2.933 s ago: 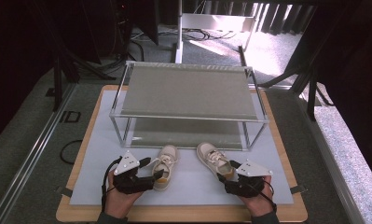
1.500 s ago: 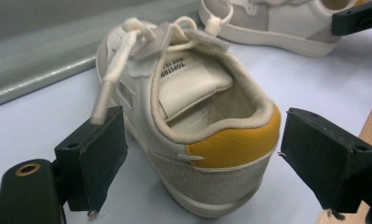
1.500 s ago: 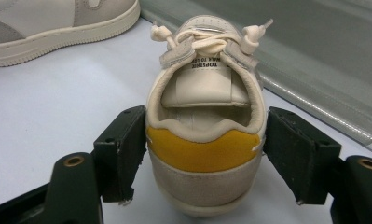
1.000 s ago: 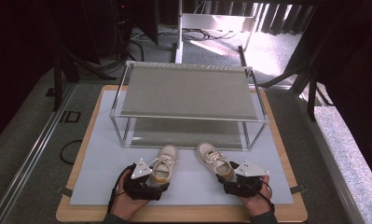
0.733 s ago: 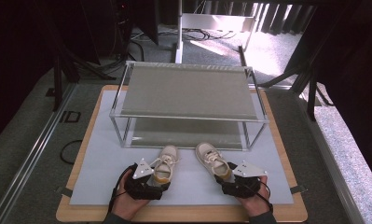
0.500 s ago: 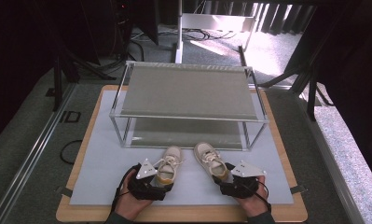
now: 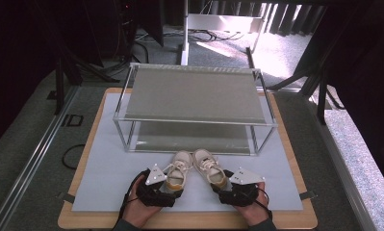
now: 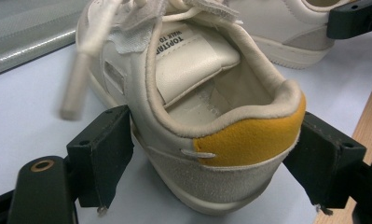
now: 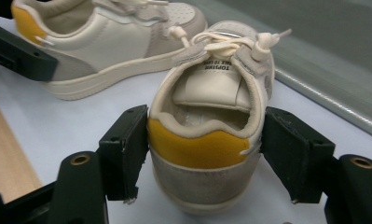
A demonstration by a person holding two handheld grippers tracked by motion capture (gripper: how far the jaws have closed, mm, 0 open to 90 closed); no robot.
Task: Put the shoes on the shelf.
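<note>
We see two small cream leather shoes with yellow heel tabs side by side just before the two-tier glass-and-metal rack (image 7: 194, 110) on the bench. The left gripper (image 8: 207, 158) clasps the left shoe (image 8: 197, 102) at its heel; the right gripper (image 9: 204, 158) clasps the right shoe (image 9: 211, 121) likewise.

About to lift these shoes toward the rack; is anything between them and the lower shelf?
Nothing visible is. In the high view, bare grey mat runs from the left shoe and right shoe to the rack, whose lower shelf holds nothing. Each gripper, left and right, clasps a heel.
</note>
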